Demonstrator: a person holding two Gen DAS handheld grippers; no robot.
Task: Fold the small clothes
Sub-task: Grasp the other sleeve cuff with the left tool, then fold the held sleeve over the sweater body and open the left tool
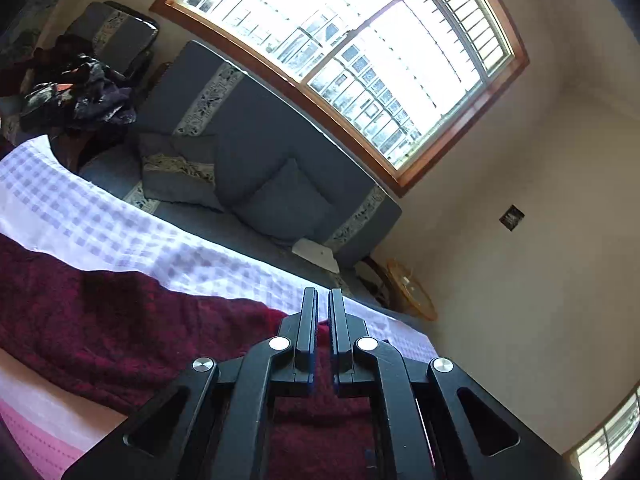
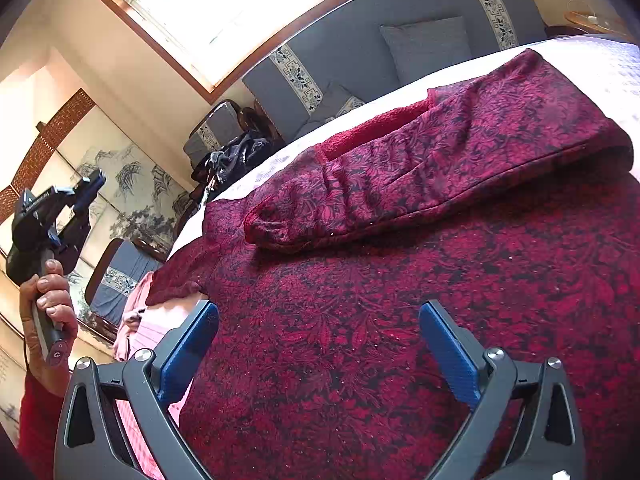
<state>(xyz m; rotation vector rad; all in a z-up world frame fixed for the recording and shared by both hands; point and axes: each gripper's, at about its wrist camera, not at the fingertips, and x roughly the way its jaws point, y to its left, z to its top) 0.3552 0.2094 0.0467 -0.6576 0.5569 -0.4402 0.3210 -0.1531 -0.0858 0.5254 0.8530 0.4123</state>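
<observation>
Right gripper (image 2: 319,328): jaws spread wide, blue pads (image 2: 188,350) well apart, nothing between them; it hovers low over the body of the red garment (image 2: 360,300), pointing across it. Left gripper (image 1: 323,312): fingers nearly closed, only a narrow gap between them, nothing held; in the right wrist view it is raised off to the side, clear of the bed, tips pointing up and away. The left hand (image 2: 50,308) wraps the handle in a fist grip, with a red sleeve at the wrist. The red garment is a dark crimson knit with a black floral pattern, lying spread on the white checked bedsheet (image 1: 100,216). One sleeve (image 2: 420,168) is folded across the upper body at a slant, cuff end lying on the body panel. A pink cloth (image 2: 132,320) lies just beside the garment's edge, near the right gripper's left finger. Behind the bed: a blue sofa (image 1: 256,140) with cushions, under a wood-framed window (image 1: 348,52).
</observation>
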